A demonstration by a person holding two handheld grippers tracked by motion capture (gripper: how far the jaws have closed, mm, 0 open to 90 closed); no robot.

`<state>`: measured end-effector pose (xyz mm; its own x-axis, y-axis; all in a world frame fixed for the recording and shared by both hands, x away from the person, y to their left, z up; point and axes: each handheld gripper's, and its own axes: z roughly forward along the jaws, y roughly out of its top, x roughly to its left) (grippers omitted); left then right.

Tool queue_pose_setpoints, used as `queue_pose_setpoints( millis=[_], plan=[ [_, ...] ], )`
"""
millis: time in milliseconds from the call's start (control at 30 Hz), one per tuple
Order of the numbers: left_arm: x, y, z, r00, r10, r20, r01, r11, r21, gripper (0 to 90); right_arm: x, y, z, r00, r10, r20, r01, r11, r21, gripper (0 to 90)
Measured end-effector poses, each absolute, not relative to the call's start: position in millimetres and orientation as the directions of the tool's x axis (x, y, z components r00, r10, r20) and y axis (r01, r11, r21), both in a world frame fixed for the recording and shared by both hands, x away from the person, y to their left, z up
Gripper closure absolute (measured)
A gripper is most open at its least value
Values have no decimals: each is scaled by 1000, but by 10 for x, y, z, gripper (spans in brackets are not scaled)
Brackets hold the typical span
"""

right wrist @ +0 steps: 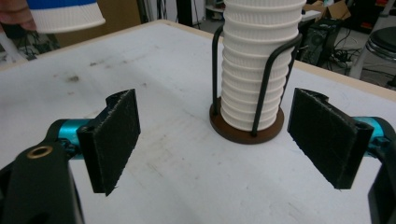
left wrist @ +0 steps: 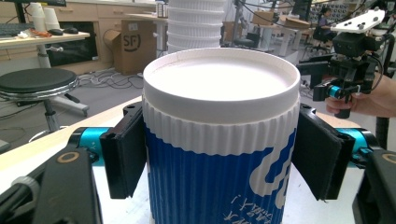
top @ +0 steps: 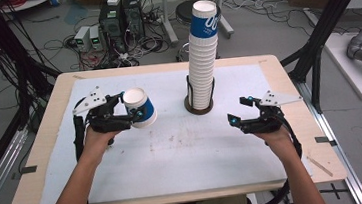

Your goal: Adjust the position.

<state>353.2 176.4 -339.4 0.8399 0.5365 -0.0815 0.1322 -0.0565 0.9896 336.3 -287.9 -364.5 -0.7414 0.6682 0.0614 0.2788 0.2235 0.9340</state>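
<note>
The blue-and-white ribbed paper cup [left wrist: 219, 140] looked light and thin-walled, stiff enough at its rolled rim but likely to buckle if squeezed hard across the middle. Its corrugated sleeve should give the pads good friction, so a gentle pinch on the ribbed band just under the rim seemed the safest hold. That is where the left tongs [top: 130, 112] had it: both black pads pressed against opposite sides of the cup, clamped on the upper wall.

The cup was white around the rim and top band, with a blue lower body carrying white lettering, and its mouth was open and empty. It was held off the counter [top: 173, 148], tipped so its mouth faced away from the person, well to the left of the tall stack of matching white ribbed cups [top: 203, 64] standing in a dark wire holder on a round brown base [right wrist: 246, 126].

The right tongs [top: 237, 111] stood apart with nothing between their pads, low over the counter to the right of that stack and pointed towards it.
</note>
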Motion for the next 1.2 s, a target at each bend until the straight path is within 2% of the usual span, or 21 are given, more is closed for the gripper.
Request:
queue_pose_setpoints(
  millis=[367,767,1200],
  plan=[
    [3476,1581,-3450,868,488,-85,153,-100,983,264,3366,-2700,-3623,-782,615,103,280,198,939,173],
    [3433,1264,-3474,905,417,-83,145,-121,982,265,3321,-2628,-3626,-805,589,74,256,231,939,172],
    [3415,954,-3486,939,335,-77,133,-148,980,265,3287,-2163,-3731,-898,424,115,256,293,921,173]
  ],
)
